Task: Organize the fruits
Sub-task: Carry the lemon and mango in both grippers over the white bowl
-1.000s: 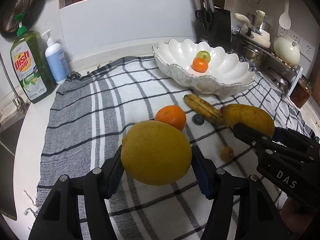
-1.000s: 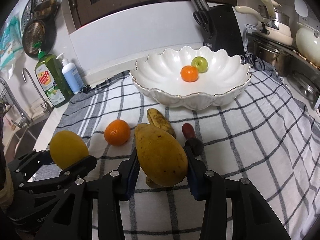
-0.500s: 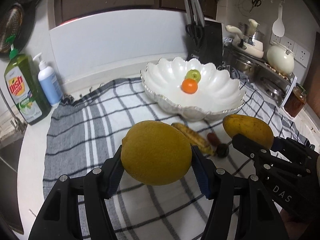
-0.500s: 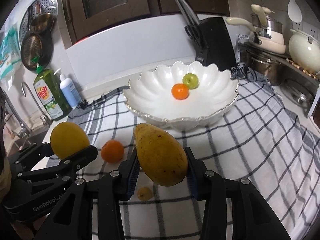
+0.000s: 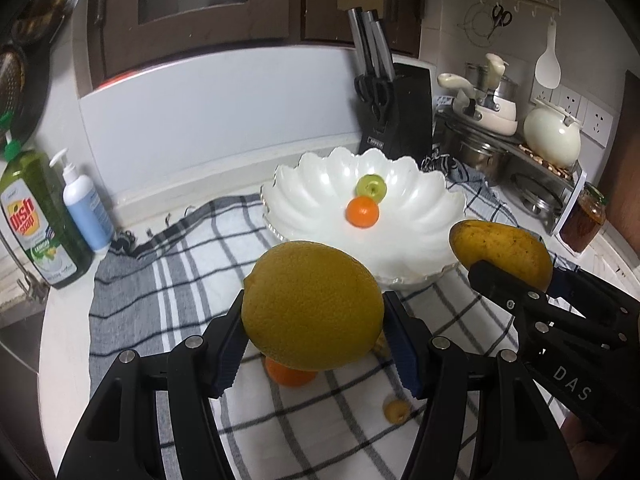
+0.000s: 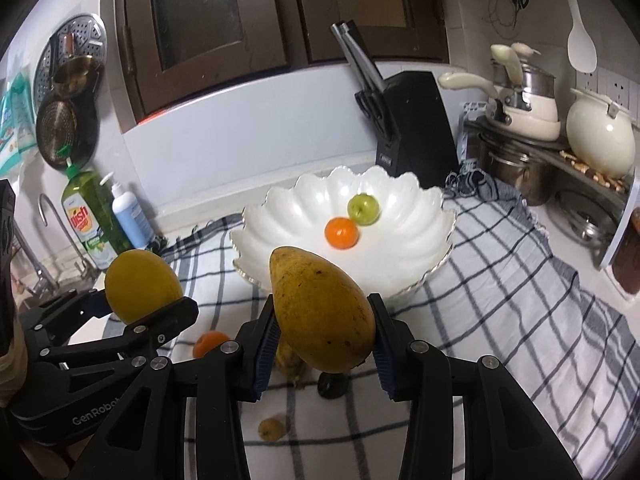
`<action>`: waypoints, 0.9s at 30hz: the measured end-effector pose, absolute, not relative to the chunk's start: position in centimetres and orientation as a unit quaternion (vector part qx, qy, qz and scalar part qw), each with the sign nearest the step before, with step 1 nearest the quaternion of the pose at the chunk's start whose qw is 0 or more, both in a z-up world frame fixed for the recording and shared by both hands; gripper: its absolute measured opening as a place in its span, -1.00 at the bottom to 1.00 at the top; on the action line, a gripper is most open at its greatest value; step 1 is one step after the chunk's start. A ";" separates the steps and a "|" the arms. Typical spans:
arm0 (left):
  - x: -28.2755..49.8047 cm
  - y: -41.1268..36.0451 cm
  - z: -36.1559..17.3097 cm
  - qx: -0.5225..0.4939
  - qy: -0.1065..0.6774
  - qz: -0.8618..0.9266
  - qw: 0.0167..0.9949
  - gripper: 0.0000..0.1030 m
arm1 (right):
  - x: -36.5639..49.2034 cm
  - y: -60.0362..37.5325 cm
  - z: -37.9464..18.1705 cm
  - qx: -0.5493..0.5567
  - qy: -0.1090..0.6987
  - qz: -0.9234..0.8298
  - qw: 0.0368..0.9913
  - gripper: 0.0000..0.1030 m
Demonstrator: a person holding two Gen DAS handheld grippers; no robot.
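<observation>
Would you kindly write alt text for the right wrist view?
The right gripper holds a speckled yellow mango before a scalloped white bowl containing a small orange and green apple; at left, the left gripper holds a round yellow citrus.

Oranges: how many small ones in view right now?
2. One orange lies in the white bowl beside the green fruit; another orange sits on the checked cloth, partly hidden behind the grippers. More may be hidden.

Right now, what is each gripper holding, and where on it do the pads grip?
The left gripper holds the big lemon across its wide middle. The right gripper holds the mango by its sides, near the lower end.
</observation>
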State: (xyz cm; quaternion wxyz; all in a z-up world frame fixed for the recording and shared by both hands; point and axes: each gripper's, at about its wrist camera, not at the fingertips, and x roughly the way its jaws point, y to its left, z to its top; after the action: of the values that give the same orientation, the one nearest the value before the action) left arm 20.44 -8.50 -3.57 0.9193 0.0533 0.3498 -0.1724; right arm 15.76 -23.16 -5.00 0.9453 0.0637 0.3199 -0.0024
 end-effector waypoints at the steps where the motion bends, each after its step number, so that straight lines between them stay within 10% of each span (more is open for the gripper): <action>1: 20.7 -8.7 -3.3 0.055 0.348 -0.173 0.920 0.21 | 15.9 -23.3 -4.7 0.063 0.317 -0.004 0.946 -0.17; 27: 28.0 -13.1 -1.9 0.071 0.340 -0.188 0.919 0.22 | 22.8 -27.9 -2.5 0.053 0.302 -0.038 0.951 -0.17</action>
State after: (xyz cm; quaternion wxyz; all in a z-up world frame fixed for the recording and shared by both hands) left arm 28.04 -13.14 -1.92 0.9187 0.0710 0.3401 -0.1879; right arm 22.82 -27.87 -2.53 0.9511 0.0526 0.3018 -0.0382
